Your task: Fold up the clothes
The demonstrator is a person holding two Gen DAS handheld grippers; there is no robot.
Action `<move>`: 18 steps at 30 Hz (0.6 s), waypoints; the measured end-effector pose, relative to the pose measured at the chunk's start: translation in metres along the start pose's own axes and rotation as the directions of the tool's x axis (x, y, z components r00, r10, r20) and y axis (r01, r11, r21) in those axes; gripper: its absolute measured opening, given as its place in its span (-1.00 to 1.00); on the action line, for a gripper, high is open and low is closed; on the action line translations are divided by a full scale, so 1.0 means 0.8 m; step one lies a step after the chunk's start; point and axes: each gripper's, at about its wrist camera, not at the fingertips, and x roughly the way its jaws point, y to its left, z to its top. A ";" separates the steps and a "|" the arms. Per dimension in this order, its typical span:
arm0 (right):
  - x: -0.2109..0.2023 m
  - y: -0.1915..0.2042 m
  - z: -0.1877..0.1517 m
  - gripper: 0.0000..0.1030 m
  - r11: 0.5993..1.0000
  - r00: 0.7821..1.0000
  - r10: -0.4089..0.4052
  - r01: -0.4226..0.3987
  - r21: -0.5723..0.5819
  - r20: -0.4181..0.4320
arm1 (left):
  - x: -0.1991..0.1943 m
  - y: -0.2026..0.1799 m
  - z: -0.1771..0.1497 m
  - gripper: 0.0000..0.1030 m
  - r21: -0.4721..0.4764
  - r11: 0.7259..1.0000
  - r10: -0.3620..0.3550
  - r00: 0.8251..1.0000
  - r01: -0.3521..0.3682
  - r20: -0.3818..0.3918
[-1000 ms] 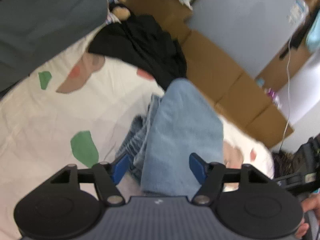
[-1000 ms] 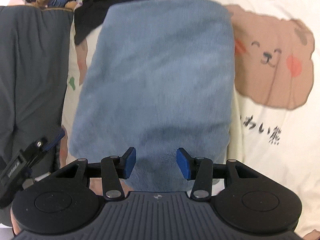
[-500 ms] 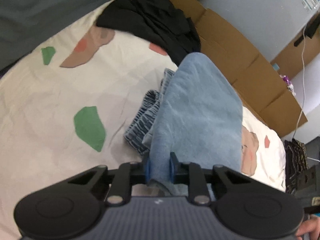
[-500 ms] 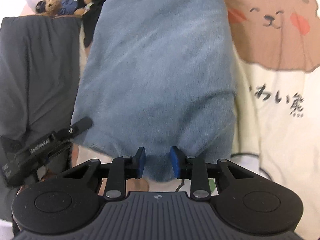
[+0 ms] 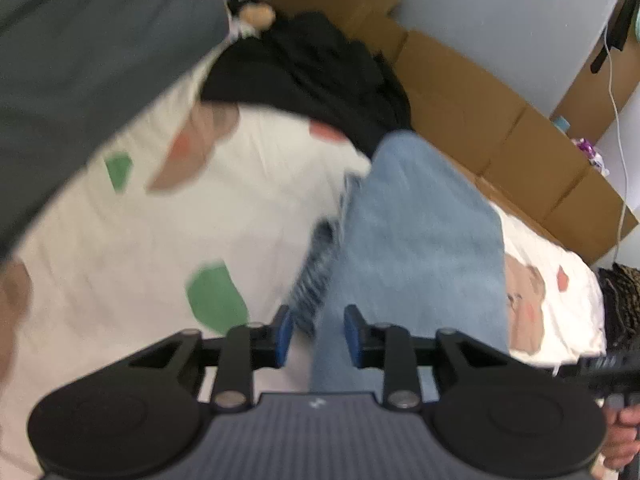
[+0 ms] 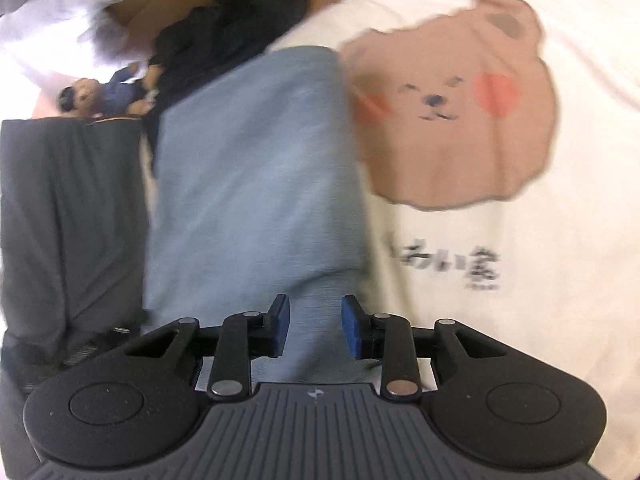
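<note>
A folded light blue garment (image 5: 420, 232) lies on the bear-print bed sheet (image 5: 120, 260), with a striped denim piece (image 5: 316, 276) sticking out from under its left side. My left gripper (image 5: 318, 334) is at the garment's near left edge. Its jaws are opening, the cloth edge still lies between them, and the left pad stands off it. In the right wrist view the same blue garment (image 6: 256, 184) runs away from me. My right gripper (image 6: 311, 322) is shut on a bunched fold at its near end.
A black clothes pile (image 5: 320, 80) lies beyond the garment, and a dark grey cloth (image 6: 68, 220) lies along its left. Cardboard boxes (image 5: 480, 112) line the bed's far side. A toy bear (image 6: 104, 94) sits near the black pile. A person's hand (image 5: 624, 432) shows at the lower right.
The left jaws clamped the garment's edge half a second ago and have since parted. The right jaws closed onto the near end and stayed there as that gripper moved along the bed.
</note>
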 end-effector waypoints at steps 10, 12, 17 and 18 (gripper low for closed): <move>0.037 -0.024 0.017 -0.25 0.997 0.997 0.076 -0.076 0.016 0.032 | 0.030 -0.049 0.066 0.11 0.098 0.995 -0.008 1.000 0.006 0.019; 0.035 -0.028 0.021 -0.25 0.996 0.995 0.091 -0.092 0.014 0.036 | 0.052 -0.061 0.065 0.11 0.117 0.993 -0.003 1.000 0.004 -0.009; 0.035 -0.038 0.037 -0.25 0.985 0.985 0.157 -0.161 0.056 0.072 | 0.100 -0.068 0.059 0.11 0.120 0.993 0.022 0.997 -0.014 -0.072; 0.035 -0.038 0.042 -0.25 0.984 0.983 0.166 -0.170 0.059 0.074 | 0.107 -0.066 0.058 0.10 0.116 0.993 0.032 0.996 -0.023 -0.084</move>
